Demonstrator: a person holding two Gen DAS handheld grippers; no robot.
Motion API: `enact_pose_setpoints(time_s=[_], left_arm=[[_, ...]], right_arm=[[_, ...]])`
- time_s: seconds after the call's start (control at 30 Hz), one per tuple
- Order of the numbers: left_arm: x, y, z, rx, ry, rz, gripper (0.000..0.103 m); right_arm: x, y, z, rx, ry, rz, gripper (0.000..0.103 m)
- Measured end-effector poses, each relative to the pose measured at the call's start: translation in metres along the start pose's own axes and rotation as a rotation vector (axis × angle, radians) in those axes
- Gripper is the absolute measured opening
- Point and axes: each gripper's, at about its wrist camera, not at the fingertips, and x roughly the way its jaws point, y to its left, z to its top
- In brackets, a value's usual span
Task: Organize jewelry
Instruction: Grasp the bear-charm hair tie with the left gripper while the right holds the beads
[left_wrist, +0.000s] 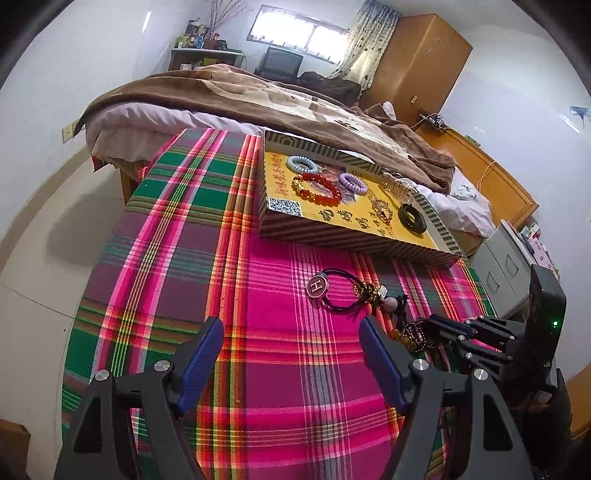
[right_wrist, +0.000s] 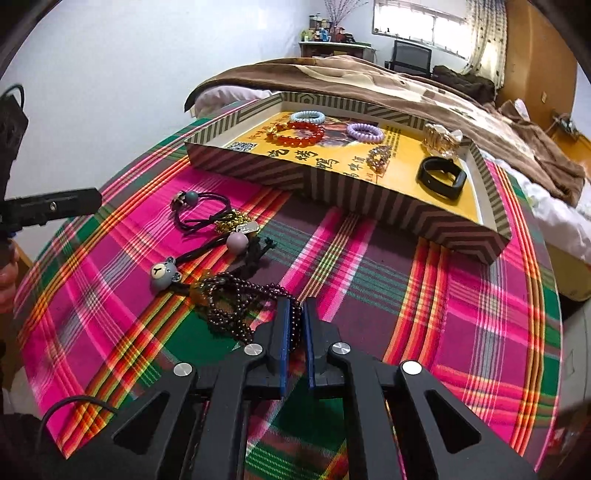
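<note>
A striped box lid (left_wrist: 347, 242) (right_wrist: 258, 168) with a yellow floor holds a red bead bracelet (left_wrist: 319, 186) (right_wrist: 295, 133), a blue coil tie (left_wrist: 302, 164), a purple coil tie (right_wrist: 365, 132), a gold watch (right_wrist: 441, 140) and a black band (right_wrist: 441, 177). On the plaid cloth lie a black hair tie with an H charm (left_wrist: 317, 286), a bear hair tie (right_wrist: 164, 273) and a dark bead necklace (right_wrist: 236, 299). My right gripper (right_wrist: 295, 314) is shut on the dark bead necklace. My left gripper (left_wrist: 291, 332) is open and empty above the cloth.
The plaid cloth (left_wrist: 258, 350) covers a round table. A bed with a brown blanket (left_wrist: 258, 99) lies behind the box. A wooden wardrobe (left_wrist: 417, 62) and drawers (left_wrist: 506, 266) stand at the right.
</note>
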Motion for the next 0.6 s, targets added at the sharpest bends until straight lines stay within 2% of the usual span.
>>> enact_pose_setpoints(time_s=[0.2, 0.5, 0.6], left_arm=[[0.004, -0.009, -0.002, 0.022, 0.016, -0.008, 0.075], [0.026, -0.05, -0.013, 0.124, 0.082, -0.068, 0.079], [0.035, -0.069, -0.018, 0.189, 0.095, -0.041, 0.079]], right_arm=[[-0.013, -0.019, -0.005, 0.107, -0.052, -0.006, 0.006], [-0.042, -0.052, -0.019, 0.23, -0.133, -0.019, 0.006], [-0.046, -0.059, -0.02, 0.252, -0.147, -0.028, 0.006]])
